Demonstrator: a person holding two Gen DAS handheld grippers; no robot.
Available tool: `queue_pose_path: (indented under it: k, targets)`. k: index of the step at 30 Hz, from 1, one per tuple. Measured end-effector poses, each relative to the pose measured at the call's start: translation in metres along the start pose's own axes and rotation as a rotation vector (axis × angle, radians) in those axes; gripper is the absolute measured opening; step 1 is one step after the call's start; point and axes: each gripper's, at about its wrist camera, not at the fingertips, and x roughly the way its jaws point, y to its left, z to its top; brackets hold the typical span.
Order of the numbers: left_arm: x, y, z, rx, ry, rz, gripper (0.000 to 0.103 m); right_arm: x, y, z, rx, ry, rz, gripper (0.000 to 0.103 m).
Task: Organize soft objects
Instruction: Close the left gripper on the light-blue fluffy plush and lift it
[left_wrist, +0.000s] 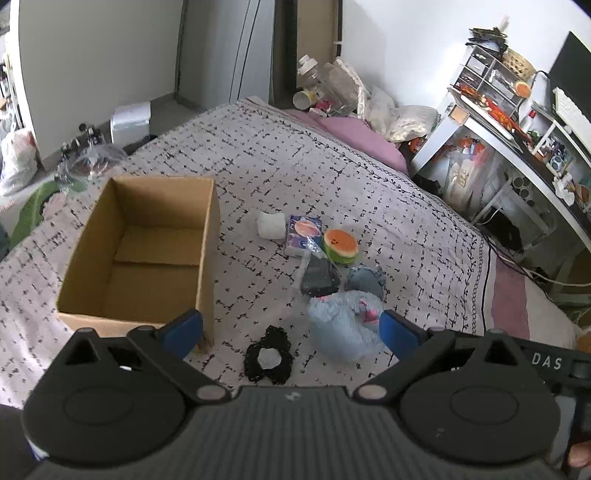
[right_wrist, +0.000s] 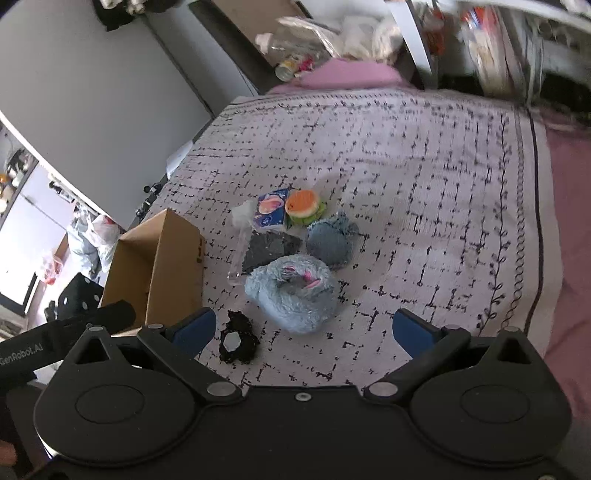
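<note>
- My left gripper (left_wrist: 290, 328) hangs above the bed (left_wrist: 332, 177) with its blue fingers spread wide and nothing between them; my right gripper (right_wrist: 303, 330) is likewise agape and empty.
- The soft things lie in a loose cluster on the patterned bedspread, just beside the empty cardboard box (left_wrist: 140, 251), which stands open-topped to their left.
- Nearest me is the black scrunchie (left_wrist: 269, 355), a frilly ring: I judge it featherlight and limp, best pinched across one side of the loop.
- The light-blue plush toy (left_wrist: 343, 325) is fluffy and bulky; it should squash easily, so I would bite deep into its middle rather than the fur tips.
- Behind it, the denim-blue pouch (right_wrist: 328, 240) and the dark folded cloth (right_wrist: 271, 249) look floppy; the cloth seems partly in clear plastic, probably slippery.
- The watermelon-slice squishy (left_wrist: 340, 245) looks foam-like and springy.
- The tissue packet (left_wrist: 303, 234) and white wad (left_wrist: 271, 224) sit farthest; both likely crush under pressure.
</note>
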Motion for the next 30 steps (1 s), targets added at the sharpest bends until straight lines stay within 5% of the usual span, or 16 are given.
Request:
queue_pose_path:
  k: [11,15,21,30]
  targets:
    - [0.042,-0.011,0.011,-0.011,0.056,-0.043,0.1,0.032,-0.02,0.014,0.142,0.025,0.013,0.1]
    - [0.062,-0.011,0.012,-0.048,0.087,-0.074,0.097,0.049,-0.032,0.015,0.231,0.065,0.047,0.081]
    - [0.092,-0.012,0.01,-0.098,0.159,-0.096,0.078,0.068,-0.043,0.017,0.302,0.082,0.032,0.081]
    - [0.124,-0.013,0.002,-0.165,0.223,-0.099,0.06,0.093,-0.059,0.019,0.406,0.111,0.033,0.059]
